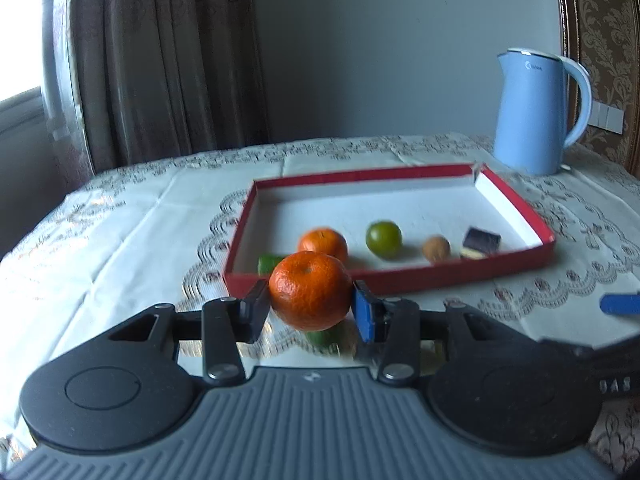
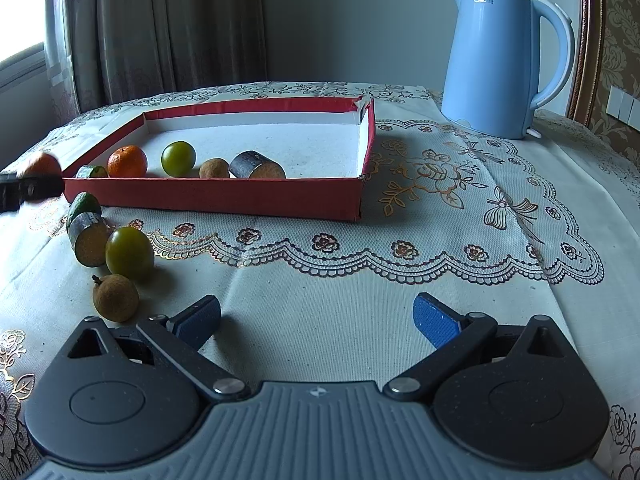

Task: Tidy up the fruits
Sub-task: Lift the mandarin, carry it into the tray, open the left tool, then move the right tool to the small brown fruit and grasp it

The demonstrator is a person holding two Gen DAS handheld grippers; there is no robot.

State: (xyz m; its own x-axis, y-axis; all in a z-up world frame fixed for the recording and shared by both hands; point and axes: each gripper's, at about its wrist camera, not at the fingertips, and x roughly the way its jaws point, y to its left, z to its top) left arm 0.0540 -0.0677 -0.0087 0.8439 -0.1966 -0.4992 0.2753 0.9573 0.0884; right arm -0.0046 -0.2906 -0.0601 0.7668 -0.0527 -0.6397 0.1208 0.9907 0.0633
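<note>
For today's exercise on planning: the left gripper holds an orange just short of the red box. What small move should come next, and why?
Probably carry the orange forward over the red box wall: the left gripper grips it clear of the table, and another orange already lies inside.

A plain grey-blue wall [image 1: 380, 40] stands behind the table [image 2: 360, 300], which is covered by a pale cloth printed with brown and gold flowers, bows and a scalloped border. At the left hang brownish patterned curtains [image 1: 160, 60] beside a bright window [image 1: 20, 104] that lets in daylight. At the right edge the wall carries ornate beige damask paper [image 1: 604, 40] inside a dark wooden frame, with white switches [image 2: 626, 106] mounted on it.
</note>
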